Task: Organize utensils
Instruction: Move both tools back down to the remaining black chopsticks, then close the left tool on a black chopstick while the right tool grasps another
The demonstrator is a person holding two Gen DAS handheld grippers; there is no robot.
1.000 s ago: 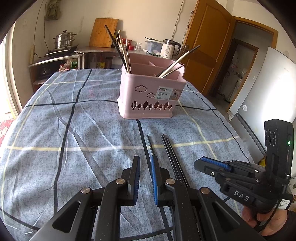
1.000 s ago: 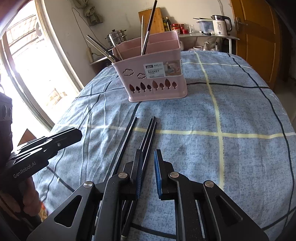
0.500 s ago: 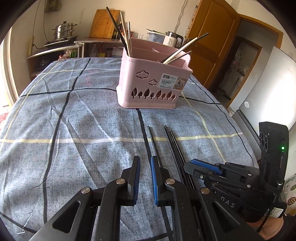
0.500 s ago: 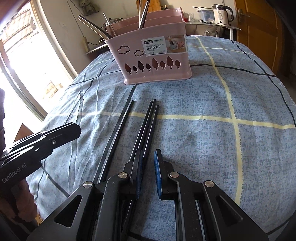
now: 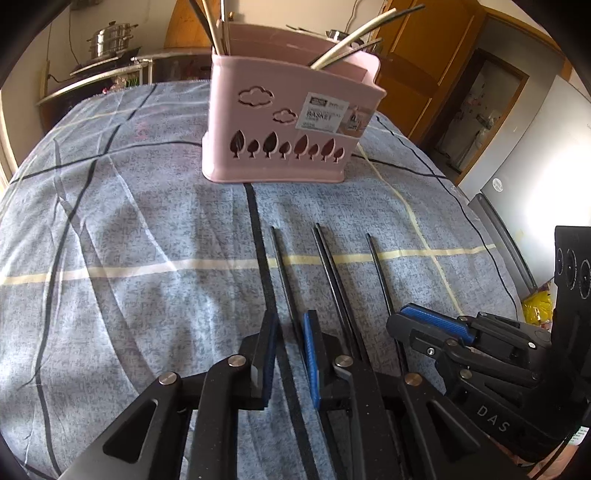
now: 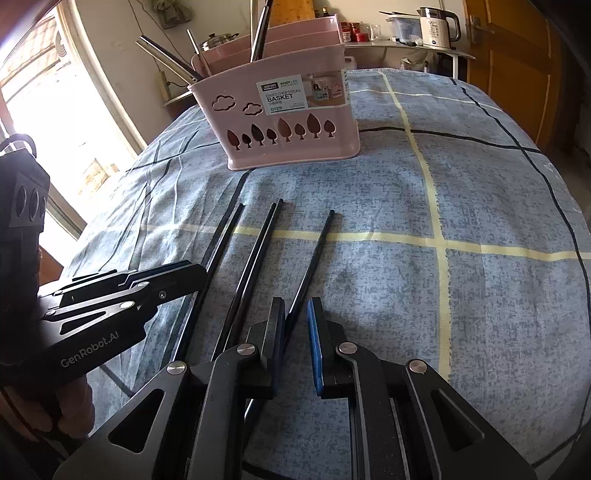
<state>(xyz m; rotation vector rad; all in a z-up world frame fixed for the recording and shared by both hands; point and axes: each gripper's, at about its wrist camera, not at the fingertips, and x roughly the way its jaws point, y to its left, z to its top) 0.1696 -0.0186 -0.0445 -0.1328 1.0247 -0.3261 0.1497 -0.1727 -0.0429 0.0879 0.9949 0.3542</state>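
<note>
Several black chopsticks lie side by side on the blue checked tablecloth point(image 5: 129, 240), pointing at a pink utensil basket point(image 5: 288, 122) that holds chopsticks and metal utensils. My left gripper point(image 5: 290, 343) is open, low over the cloth, its jaws astride the leftmost chopstick point(image 5: 282, 266). My right gripper point(image 6: 297, 332) is open, its jaws astride the rightmost chopstick point(image 6: 314, 254). A pair of chopsticks point(image 6: 258, 251) lies between the two. The basket point(image 6: 291, 114) stands beyond them in the right wrist view. Neither gripper holds anything.
A counter with a steel pot point(image 5: 110, 40) stands behind the table at left. A kettle point(image 6: 437, 22) sits on a shelf beside a wooden door point(image 6: 517, 55). A bright window point(image 6: 55, 122) is at the left. The table edge drops off at the right point(image 5: 491, 236).
Both grippers have moved forward and lower toward the chopsticks and basket. The right gripper has shifted right; one chopstick now lies apart from the pair, between its jaws.
</note>
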